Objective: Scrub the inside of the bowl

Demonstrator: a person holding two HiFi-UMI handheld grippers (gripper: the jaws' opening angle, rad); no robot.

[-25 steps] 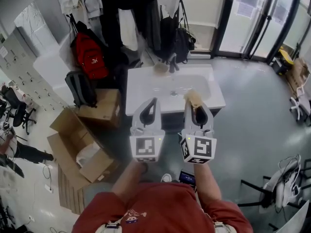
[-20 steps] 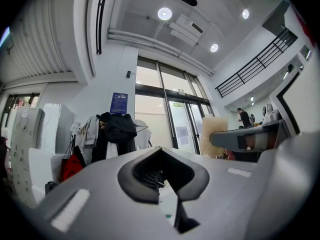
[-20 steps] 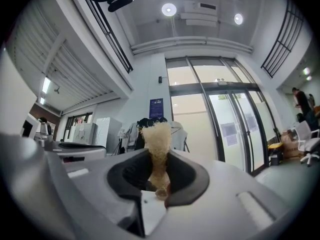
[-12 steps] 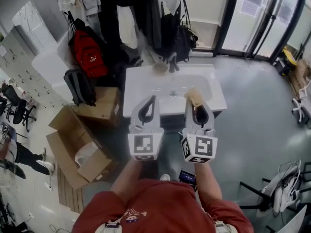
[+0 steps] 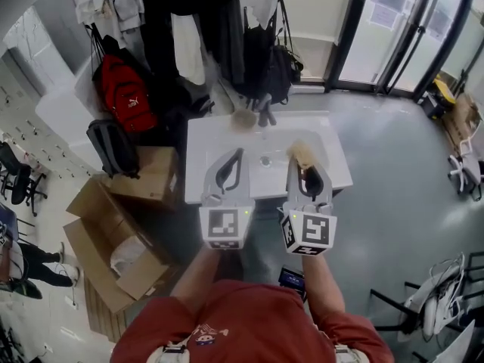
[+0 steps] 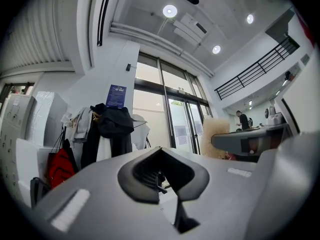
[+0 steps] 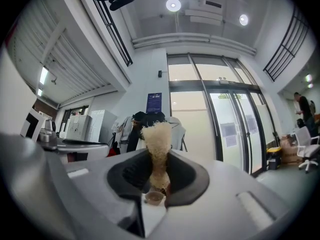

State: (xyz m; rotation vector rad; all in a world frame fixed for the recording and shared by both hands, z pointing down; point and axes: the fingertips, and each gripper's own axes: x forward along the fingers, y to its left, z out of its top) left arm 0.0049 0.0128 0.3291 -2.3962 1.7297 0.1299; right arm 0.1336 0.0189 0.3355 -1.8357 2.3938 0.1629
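Room: open hall, grey floor, white sink unit (image 5: 206,144) against a rack of coats. Both grippers are held over the near edge of the sink top.

Handling, left to right:
- left gripper (image 5: 238,156): jaws pressed together, nothing between them. It is free to steady the bowl
- probable bowl (image 5: 244,118): small tan round thing at the far edge of the sink top, just left of the tap (image 5: 265,110), well apart from both grippers. Too small to confirm shape or material. Judgement: light, stiff, likely slick once wet, so it will skate under the brush unless it is held. Best hold is a pinch on the rim at the left side, leaving the inside open
- right gripper (image 5: 308,169): pinching the lower stem of a scrubber (image 5: 302,154), with the pale fibrous tuft sticking out past the tips. Judgement: tuft is soft and springy and bends under pressure. The grip low on the stem looks firm enough for scrubbing

Writing, left to right:
- red backpack (image 5: 121,89): white mark, not readable
- blue sign (image 6: 116,96) on the wall: print too small
- black-and-white square markers on the gripper cubes, no text
- paper sheets on the glass doors (image 5: 382,10): illegible
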